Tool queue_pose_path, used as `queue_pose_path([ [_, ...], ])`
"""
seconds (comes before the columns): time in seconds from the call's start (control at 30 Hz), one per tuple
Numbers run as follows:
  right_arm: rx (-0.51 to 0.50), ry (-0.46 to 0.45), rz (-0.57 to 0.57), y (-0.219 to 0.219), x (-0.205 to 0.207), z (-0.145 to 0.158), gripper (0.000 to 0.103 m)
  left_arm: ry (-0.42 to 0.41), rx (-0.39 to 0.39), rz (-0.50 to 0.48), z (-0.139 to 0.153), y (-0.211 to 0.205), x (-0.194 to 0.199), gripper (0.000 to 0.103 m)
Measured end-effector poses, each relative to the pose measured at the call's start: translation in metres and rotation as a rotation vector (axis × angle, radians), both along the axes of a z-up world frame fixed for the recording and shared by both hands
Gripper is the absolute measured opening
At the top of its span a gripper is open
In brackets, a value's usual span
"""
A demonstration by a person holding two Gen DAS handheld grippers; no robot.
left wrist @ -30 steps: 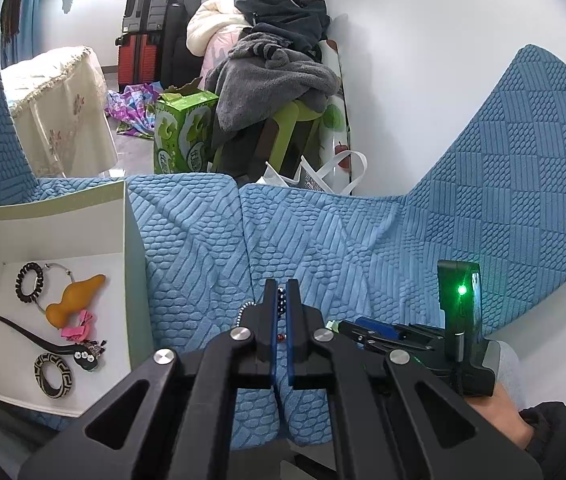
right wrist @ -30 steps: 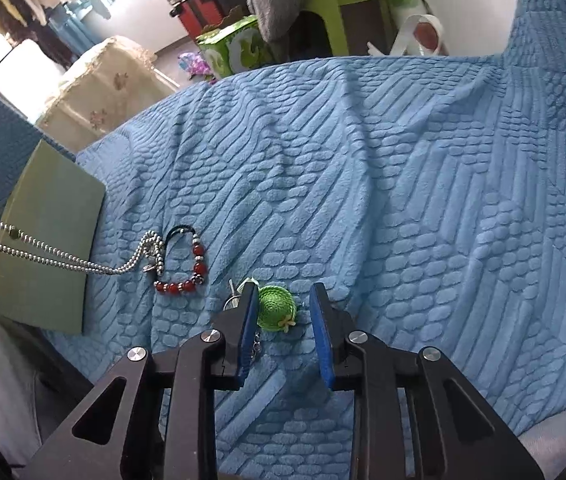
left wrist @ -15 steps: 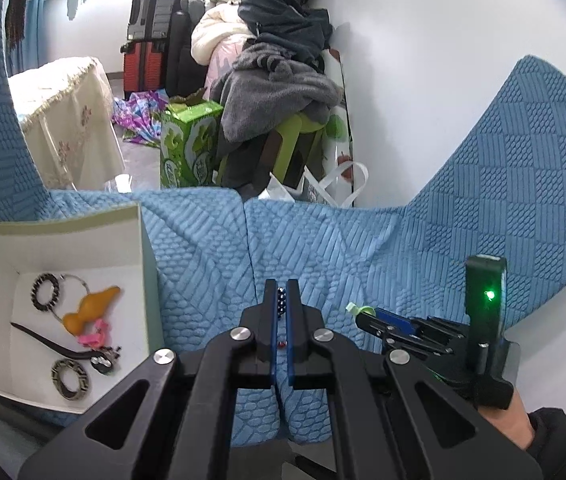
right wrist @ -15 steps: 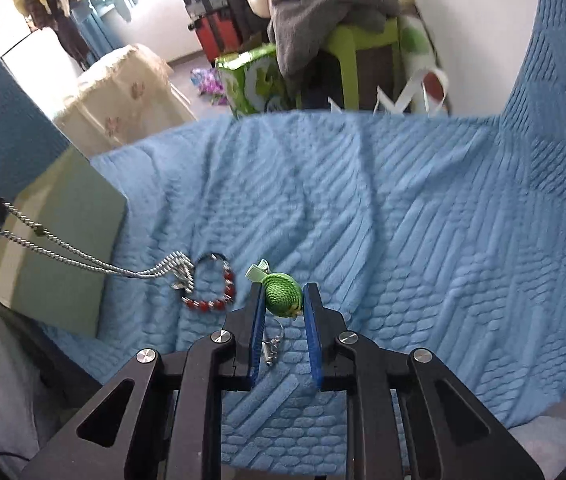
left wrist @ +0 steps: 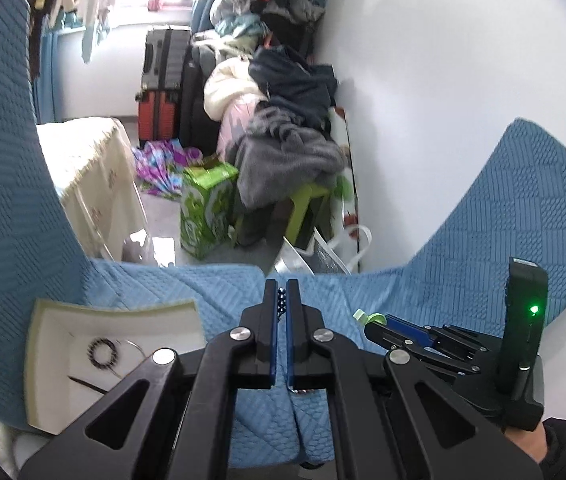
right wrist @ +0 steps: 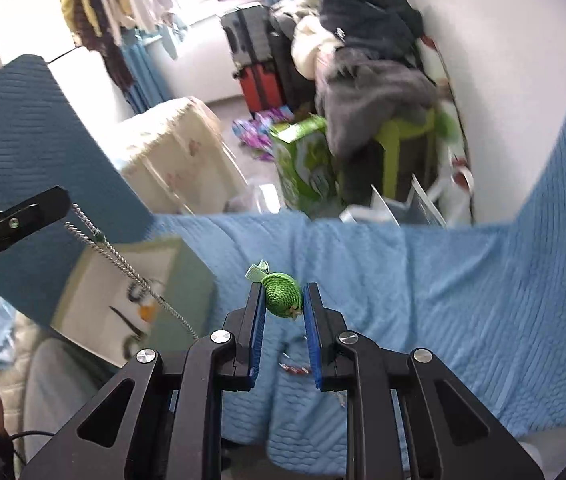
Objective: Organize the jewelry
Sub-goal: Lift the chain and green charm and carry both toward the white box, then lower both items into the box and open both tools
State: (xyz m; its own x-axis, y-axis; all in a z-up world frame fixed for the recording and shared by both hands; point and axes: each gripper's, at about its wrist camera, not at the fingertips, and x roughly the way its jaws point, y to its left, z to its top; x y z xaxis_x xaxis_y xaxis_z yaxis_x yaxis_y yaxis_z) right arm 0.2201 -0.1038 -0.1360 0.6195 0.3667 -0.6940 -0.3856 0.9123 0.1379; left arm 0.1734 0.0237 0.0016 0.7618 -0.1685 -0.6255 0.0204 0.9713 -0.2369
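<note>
While the left gripper (left wrist: 282,304) pinches a silver beaded chain (right wrist: 123,264) above the open white box (left wrist: 43,360), the right gripper (right wrist: 282,304) clamps a green crocheted hat-shaped clip (right wrist: 283,294) over the blue quilted bed cover (right wrist: 423,280).

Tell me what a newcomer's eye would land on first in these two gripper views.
First, the green woven hair clip, pinched between the right gripper's blue pads above the blue quilted cover. Next, the silver bead chain hanging taut from the left gripper on the left, over the white box of trinkets.
</note>
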Motion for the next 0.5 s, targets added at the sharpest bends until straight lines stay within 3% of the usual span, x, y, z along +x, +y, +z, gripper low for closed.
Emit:
queue_pose_path([
  [0.23, 0.039, -0.036, 0.103, 0.062, -0.008, 0.032, 0.017, -0.01, 0.035, 0.052, 0.019, 0.04, -0.01, 0.003],
  [0.5, 0.049, -0.063, 0.171, 0.113, -0.011, 0.048, 0.017, -0.036, 0.046, 0.102, 0.034, 0.077, -0.023, 0.003],
])
